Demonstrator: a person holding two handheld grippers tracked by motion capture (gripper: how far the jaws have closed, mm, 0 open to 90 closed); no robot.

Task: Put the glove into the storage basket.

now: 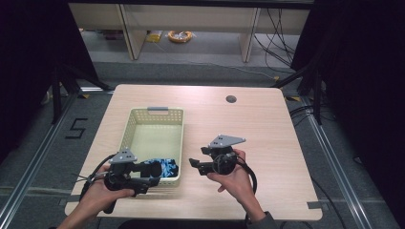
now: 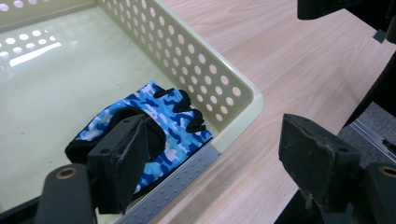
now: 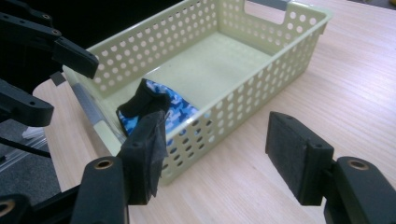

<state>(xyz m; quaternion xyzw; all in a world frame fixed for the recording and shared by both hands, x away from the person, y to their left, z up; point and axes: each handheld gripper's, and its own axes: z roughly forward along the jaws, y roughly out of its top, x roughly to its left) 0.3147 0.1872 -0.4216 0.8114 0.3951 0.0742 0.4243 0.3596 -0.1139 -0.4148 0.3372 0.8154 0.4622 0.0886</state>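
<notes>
A pale green perforated basket stands on the left half of the wooden table. In its near right corner lies a blue camouflage fingerless glove with black trim. My left gripper hovers open at that corner, one jaw over the glove and the other outside the basket wall. My right gripper is open with nothing between its jaws, just right of the basket and pointing left toward it. The left gripper's fingers appear beyond the basket in the right gripper view.
The table has a round cable hole at the back right. Its near edge lies just under both hands. On the floor beyond are desk legs, a coil of orange cable and a taped "5" at the left.
</notes>
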